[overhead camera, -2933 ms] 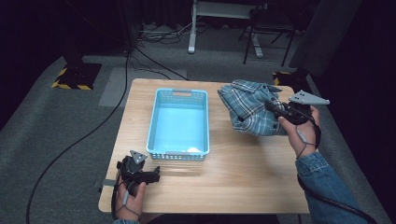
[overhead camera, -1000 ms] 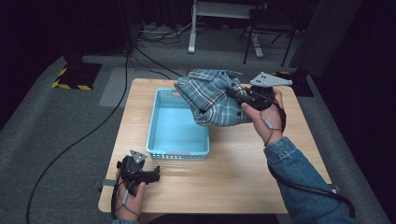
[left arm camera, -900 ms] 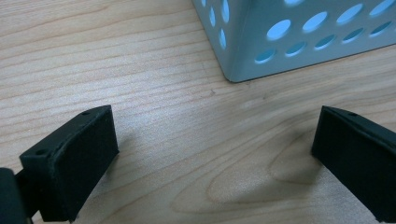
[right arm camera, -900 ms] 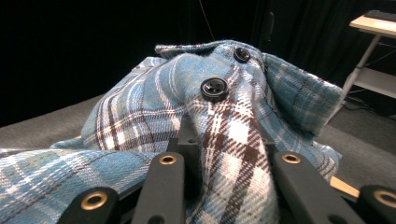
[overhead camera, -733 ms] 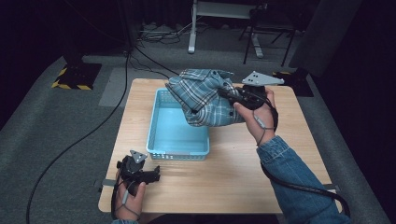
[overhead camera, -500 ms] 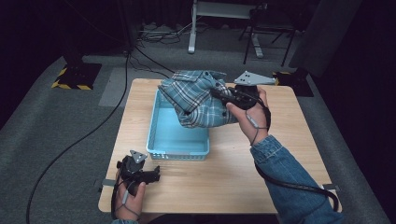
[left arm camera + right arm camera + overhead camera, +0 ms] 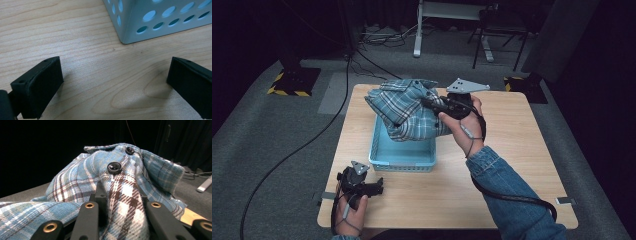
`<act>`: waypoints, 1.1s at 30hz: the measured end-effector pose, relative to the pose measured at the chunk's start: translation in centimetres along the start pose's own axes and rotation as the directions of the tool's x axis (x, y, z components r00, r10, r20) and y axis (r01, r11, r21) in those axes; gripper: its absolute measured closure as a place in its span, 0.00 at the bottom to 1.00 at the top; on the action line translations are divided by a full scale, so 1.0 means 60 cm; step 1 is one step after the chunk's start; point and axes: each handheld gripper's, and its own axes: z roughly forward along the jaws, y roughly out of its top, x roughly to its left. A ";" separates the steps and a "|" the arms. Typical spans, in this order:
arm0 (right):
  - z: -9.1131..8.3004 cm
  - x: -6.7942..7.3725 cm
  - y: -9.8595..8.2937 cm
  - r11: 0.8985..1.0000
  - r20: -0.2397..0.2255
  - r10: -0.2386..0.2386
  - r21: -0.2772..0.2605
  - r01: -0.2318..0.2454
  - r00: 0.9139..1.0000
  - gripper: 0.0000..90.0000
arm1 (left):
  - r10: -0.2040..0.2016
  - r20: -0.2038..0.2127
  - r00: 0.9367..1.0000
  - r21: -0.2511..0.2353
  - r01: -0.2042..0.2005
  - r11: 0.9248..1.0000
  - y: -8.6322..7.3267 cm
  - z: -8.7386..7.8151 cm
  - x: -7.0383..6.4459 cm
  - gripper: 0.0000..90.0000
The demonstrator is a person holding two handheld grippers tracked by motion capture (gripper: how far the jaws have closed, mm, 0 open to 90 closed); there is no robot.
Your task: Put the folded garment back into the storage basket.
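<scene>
Hanging from the right gripper (image 7: 430, 104), clamped plaid shirt (image 7: 407, 110) covers the blue basket (image 7: 402, 156); left gripper (image 7: 377, 187) gapes wide.

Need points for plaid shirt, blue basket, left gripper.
plaid shirt (image 7: 404, 107), high view, on the bunched checked cloth left of the right gripper.
blue basket (image 7: 402, 161), high view, on its near perforated wall.
left gripper (image 7: 113, 85), left gripper view, midway between its two black jaws, set wide apart.

Dark room, grey carpet floor (image 7: 272, 135), wooden table (image 7: 512, 150), black cable (image 7: 297, 150).
</scene>
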 end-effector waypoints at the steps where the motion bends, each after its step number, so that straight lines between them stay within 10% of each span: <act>1: 0.003 0.002 -0.001 1.000 -0.004 0.000 0.001 0.000 1.000 0.81 | -0.001 -0.001 1.000 0.000 0.001 1.000 0.000 0.000 0.000 0.00; 19: 0.053 0.032 -0.024 0.999 -0.071 0.036 0.029 -0.034 0.997 0.81 | 0.000 0.000 1.000 0.001 0.000 1.000 0.000 0.000 0.000 0.00; 33: 0.077 0.032 -0.042 0.998 -0.036 0.038 0.047 -0.036 0.999 0.81 | 0.000 0.000 1.000 0.000 0.000 1.000 0.000 0.000 0.000 0.00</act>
